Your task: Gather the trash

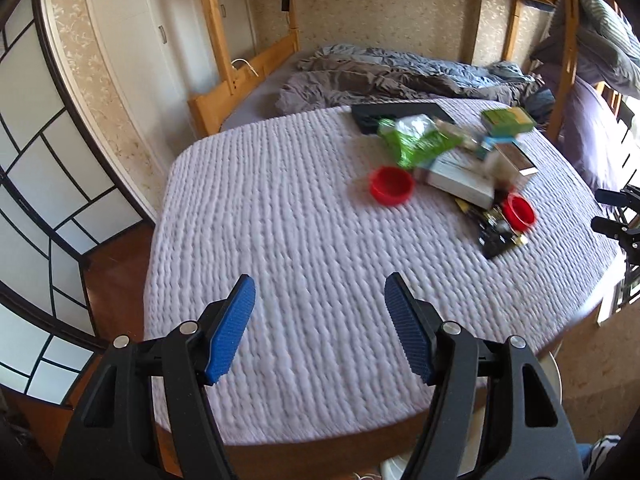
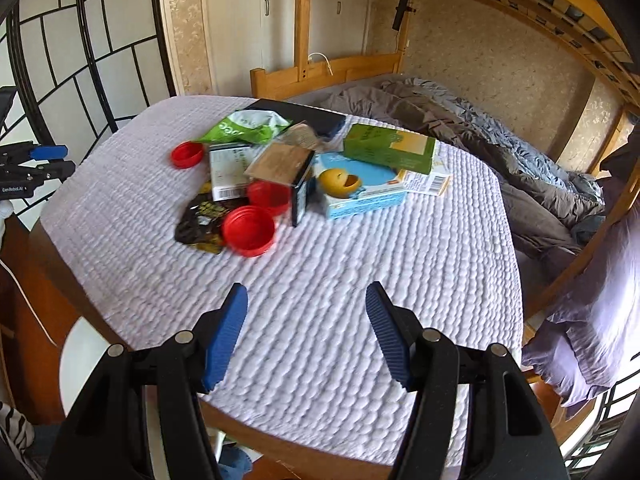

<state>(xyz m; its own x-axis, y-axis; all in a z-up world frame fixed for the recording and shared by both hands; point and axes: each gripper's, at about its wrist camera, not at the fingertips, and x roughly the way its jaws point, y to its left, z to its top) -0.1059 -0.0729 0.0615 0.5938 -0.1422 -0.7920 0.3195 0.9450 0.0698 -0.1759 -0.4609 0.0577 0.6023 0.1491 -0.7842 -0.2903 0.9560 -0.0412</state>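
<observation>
A pile of trash lies on a table covered by a quilted lilac cloth (image 2: 320, 280): a green bag (image 2: 248, 126), red plastic lids (image 2: 249, 230), a dark wrapper (image 2: 202, 220), a white box (image 2: 228, 170), a brown-topped box (image 2: 284, 164), a blue box with a yellow shape (image 2: 356, 190) and a green box (image 2: 390, 148). The left wrist view shows the same pile far right, with the green bag (image 1: 416, 138) and a red lid (image 1: 391, 185). My left gripper (image 1: 320, 296) is open and empty over bare cloth. My right gripper (image 2: 306, 304) is open and empty, short of the pile.
A wooden bunk bed with rumpled grey bedding (image 2: 500, 148) stands behind the table. A panelled screen (image 1: 36, 168) is at the left. A black flat item (image 2: 304, 116) lies under the pile's far side. A white round object (image 2: 86, 360) sits below the table edge.
</observation>
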